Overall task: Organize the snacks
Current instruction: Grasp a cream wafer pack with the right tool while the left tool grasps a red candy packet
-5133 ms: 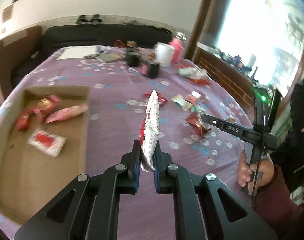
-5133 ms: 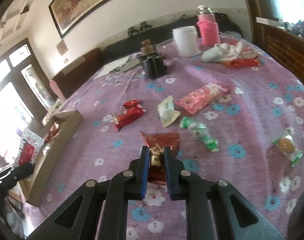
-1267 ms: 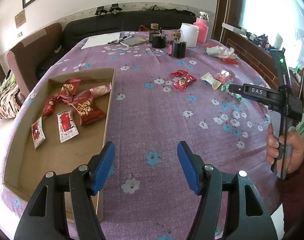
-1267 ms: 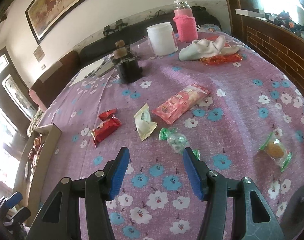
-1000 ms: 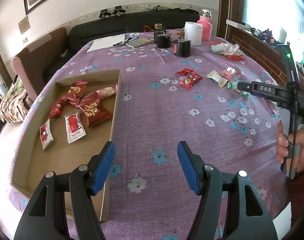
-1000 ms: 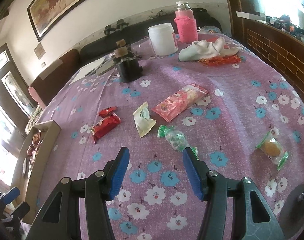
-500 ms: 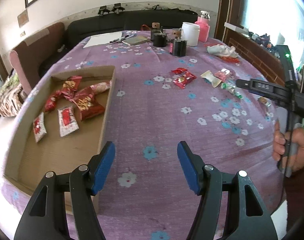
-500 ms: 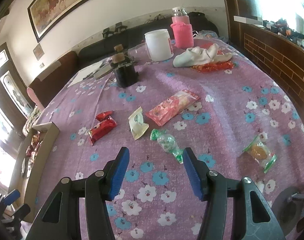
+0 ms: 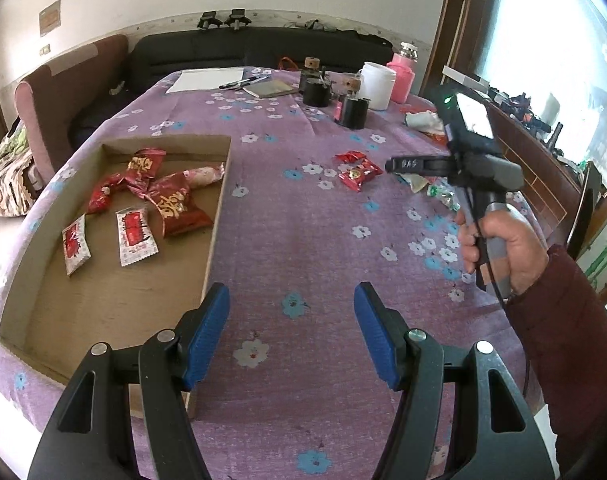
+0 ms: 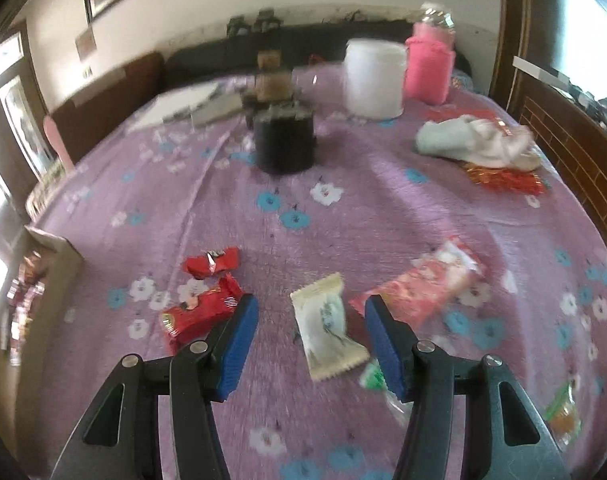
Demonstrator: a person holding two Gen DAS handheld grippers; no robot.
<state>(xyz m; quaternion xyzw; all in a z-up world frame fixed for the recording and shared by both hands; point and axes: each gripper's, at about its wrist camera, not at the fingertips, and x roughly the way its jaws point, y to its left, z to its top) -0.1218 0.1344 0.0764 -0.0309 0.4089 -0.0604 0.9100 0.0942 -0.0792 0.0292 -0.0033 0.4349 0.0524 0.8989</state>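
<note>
A cardboard tray (image 9: 107,308) on the left of the purple flowered table holds several red and pink snack packets (image 9: 175,204). My left gripper (image 9: 291,332) is open and empty, near the tray's near right corner. My right gripper (image 10: 309,336) is open and empty, low over a cream snack packet (image 10: 323,324) that lies between its fingers. A red packet (image 10: 201,312) lies at its left, a pink packet (image 10: 419,284) at its right, and a green candy (image 10: 377,380) partly under the right finger. The right gripper also shows in the left wrist view (image 9: 423,164).
A small red wrapper (image 10: 211,262) lies beyond the red packet. A black holder (image 10: 283,140), a white jar (image 10: 373,78), a pink bottle (image 10: 429,68) and a crumpled cloth (image 10: 471,140) stand at the far side. An orange snack in green wrap (image 10: 563,412) lies at the right.
My right gripper has moved forward and down toward the loose snacks, now over the cream packet. My left gripper has stayed open by the tray. Earlier both held packets, now released.
</note>
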